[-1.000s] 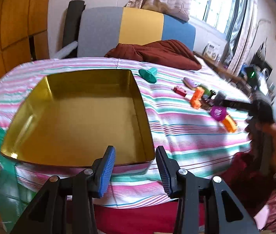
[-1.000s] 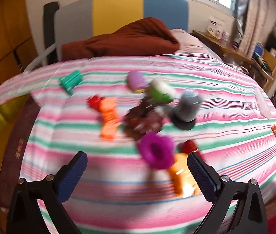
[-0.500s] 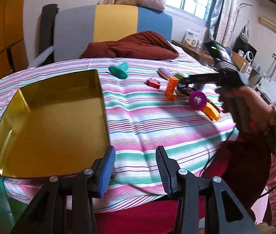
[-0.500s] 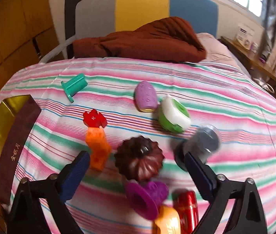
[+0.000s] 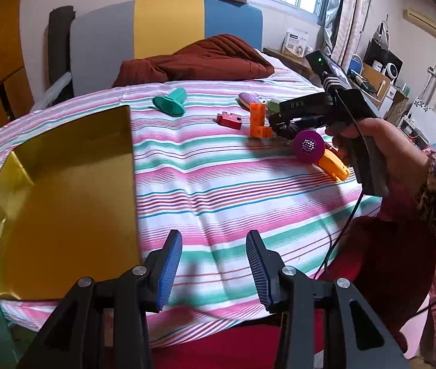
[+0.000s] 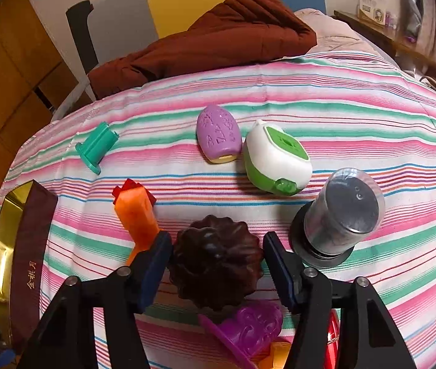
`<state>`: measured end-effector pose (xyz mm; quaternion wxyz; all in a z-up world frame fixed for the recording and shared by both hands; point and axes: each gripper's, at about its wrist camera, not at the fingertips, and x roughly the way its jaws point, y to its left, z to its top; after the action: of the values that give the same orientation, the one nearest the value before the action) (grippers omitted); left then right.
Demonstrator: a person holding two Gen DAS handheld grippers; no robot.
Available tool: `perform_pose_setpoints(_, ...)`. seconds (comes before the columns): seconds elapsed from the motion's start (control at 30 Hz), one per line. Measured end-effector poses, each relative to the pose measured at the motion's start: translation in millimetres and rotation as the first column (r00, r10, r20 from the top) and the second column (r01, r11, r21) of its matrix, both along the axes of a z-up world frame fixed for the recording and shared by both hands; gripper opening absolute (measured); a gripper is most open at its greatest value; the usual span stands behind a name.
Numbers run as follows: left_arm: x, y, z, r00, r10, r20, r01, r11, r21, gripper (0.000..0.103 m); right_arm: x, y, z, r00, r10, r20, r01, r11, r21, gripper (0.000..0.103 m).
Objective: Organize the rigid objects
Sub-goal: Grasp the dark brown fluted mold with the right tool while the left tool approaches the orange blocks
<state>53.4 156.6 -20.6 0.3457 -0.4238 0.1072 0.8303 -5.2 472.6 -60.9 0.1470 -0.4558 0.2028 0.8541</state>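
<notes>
The right tongs (image 6: 218,256), half open, straddle the brown mould (image 6: 216,269), not yet gripped; its fluted sides could slip, knocking the purple cup (image 6: 248,329) just behind. The left tongs (image 5: 213,264) hang open and empty beside the gold tray (image 5: 64,184).

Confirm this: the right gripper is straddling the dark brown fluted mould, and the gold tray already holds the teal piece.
Not quite. The right gripper does straddle the dark brown fluted mould, but the gold tray holds nothing. In the left wrist view the teal piece lies on the striped cloth beyond the tray's far corner.
</notes>
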Motion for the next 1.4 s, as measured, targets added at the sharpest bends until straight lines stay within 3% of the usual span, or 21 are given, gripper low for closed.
perform_pose_setpoints(0.2,-12.8,29.6,-4.2,0.999,-0.033,0.039,0.033,0.999,0.0,0.045,3.7,6.1,1.2,1.0,-0.029,-0.01,0.029,0.999,-0.028,0.054)
perform_pose_setpoints(0.3,-18.2,50.3,-8.1,0.996,-0.07,0.061,0.07,0.998,-0.005,0.055,4.8,5.0,3.5,0.999,-0.036,-0.003,0.036,0.999,0.004,0.054)
perform_pose_setpoints(0.43,-26.6,78.6,-11.6,0.994,-0.098,0.044,0.098,0.995,-0.006,0.055,7.2,4.4,10.8,0.999,-0.039,-0.024,0.04,0.998,0.039,0.054)
perform_pose_setpoints(0.6,-47.6,105.1,-13.2,0.998,-0.059,-0.004,0.059,0.998,-0.01,0.055,9.1,1.3,18.8,0.999,-0.037,-0.038,0.041,0.994,0.104,0.054)
perform_pose_setpoints(0.8,-69.8,138.8,-20.7,0.997,-0.053,-0.059,0.052,0.999,-0.016,0.055,12.2,12.0,14.7,0.997,-0.077,-0.031,0.079,0.995,0.064,0.054)
perform_pose_setpoints(1.2,-104.3,175.6,-30.4,1.0,-0.006,-0.021,0.008,0.996,0.088,0.055,15.0,24.7,7.3,0.992,-0.126,-0.002,0.126,0.991,0.036,0.054)
perform_pose_setpoints(1.3,-110.3,179.4,-34.4,1.0,0.013,-0.019,-0.012,0.997,0.073,0.055,14.4,25.1,7.0,0.992,-0.124,-0.001,0.124,0.992,0.036,0.054)
perform_pose_setpoints(1.37,-112.3,176.6,-37.3,1.0,0.016,-0.016,-0.015,0.997,0.076,0.052,14.8,25.5,7.1,0.992,-0.125,-0.002,0.125,0.992,0.034,0.054)
perform_pose_setpoints(1.4,-111.8,174.6,-37.7,1.0,0.007,-0.017,-0.005,0.997,0.082,0.041,14.7,25.8,7.2,0.992,-0.126,-0.004,0.126,0.991,0.032,0.054)
